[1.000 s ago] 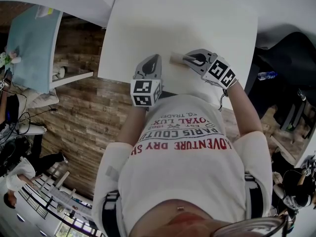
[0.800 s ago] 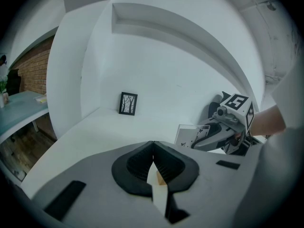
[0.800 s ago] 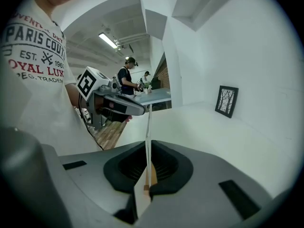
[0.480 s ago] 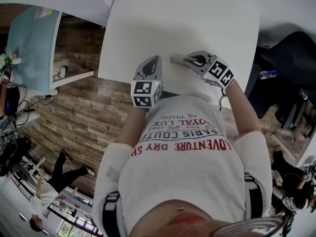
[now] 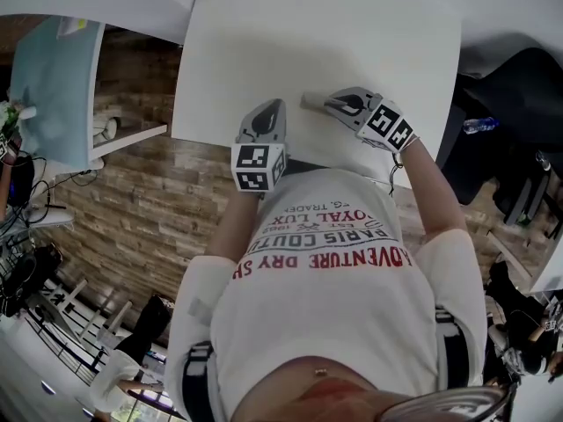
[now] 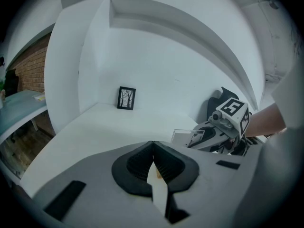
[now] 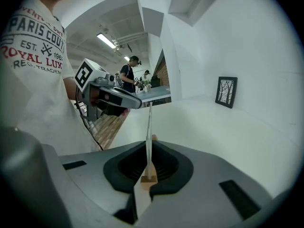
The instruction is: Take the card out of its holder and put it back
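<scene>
Table (image 5: pixel 334 42) is white and smooth. It sits by a white wall, and a small black picture frame (image 6: pixel 126 98) stands at its far end. The floor (image 5: pixel 132 209) beside it is brown wood. A pale blue table (image 5: pixel 53 86) stands off to the left. The right gripper (image 5: pixel 334 103) has its jaws almost together. They pinch the clear card (image 7: pixel 148 122), which stands up in its little wooden holder (image 7: pixel 148 178) at the near side of the white table. The left gripper (image 5: pixel 274 108) is close by, jaws pressed together on nothing.
</scene>
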A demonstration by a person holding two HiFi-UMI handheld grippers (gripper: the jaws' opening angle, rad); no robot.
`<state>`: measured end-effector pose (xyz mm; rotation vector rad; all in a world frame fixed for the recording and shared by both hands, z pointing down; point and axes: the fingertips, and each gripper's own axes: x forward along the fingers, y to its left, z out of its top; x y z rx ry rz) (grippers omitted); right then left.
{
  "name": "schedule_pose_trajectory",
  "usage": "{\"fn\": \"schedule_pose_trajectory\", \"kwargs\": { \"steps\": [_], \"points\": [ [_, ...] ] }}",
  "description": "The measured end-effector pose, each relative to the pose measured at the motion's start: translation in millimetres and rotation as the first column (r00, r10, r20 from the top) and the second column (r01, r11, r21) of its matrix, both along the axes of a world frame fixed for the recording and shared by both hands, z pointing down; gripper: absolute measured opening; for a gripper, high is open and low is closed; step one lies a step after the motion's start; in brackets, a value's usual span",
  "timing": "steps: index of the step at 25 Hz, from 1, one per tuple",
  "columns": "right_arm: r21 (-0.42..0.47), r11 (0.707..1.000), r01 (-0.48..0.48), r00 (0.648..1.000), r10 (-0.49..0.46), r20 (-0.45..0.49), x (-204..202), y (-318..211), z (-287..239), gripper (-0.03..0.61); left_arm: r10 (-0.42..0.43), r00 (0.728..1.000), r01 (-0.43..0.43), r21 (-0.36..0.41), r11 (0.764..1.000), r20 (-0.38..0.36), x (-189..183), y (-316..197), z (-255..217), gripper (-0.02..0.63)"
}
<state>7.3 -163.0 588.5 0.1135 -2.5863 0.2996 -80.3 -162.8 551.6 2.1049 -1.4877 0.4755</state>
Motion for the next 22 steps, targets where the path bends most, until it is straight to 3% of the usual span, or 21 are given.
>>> {"fn": "schedule_pose_trajectory", "kwargs": {
  "steps": [6, 8, 15, 18, 22],
  "points": [
    [0.009, 0.998, -0.055, 0.998, 0.055, -0.027, 3, -4, 3, 0.048, 0.019, 1.000, -0.019, 0.002, 1.000, 0.007, 2, 2, -4, 0.025],
    [0.000, 0.996, -0.088, 0.996, 0.088, -0.016, 1, -4, -1, 0.137, 0.026, 1.000, -0.026, 0.006, 1.000, 0.006, 1, 3, -7, 0.025],
    [0.026, 0.979, -0.205, 0.977, 0.203, 0.067, 0, -16, -38, 0.153, 0.063, 0.998, -0.063, 0.052, 0.997, -0.005, 2, -6, -21, 0.025],
    [0.023, 0.956, -0.292, 0.949, 0.286, 0.131, 1, -22, -64, 0.153, 0.083, 0.996, -0.082, 0.083, 0.993, -0.011, 3, -11, -32, 0.025],
    [0.034, 0.896, -0.443, 0.880, 0.427, 0.208, 6, -34, -96, 0.153, 0.114, 0.993, -0.111, 0.133, 0.985, -0.021, 0, -20, -49, 0.025]
  ]
}}
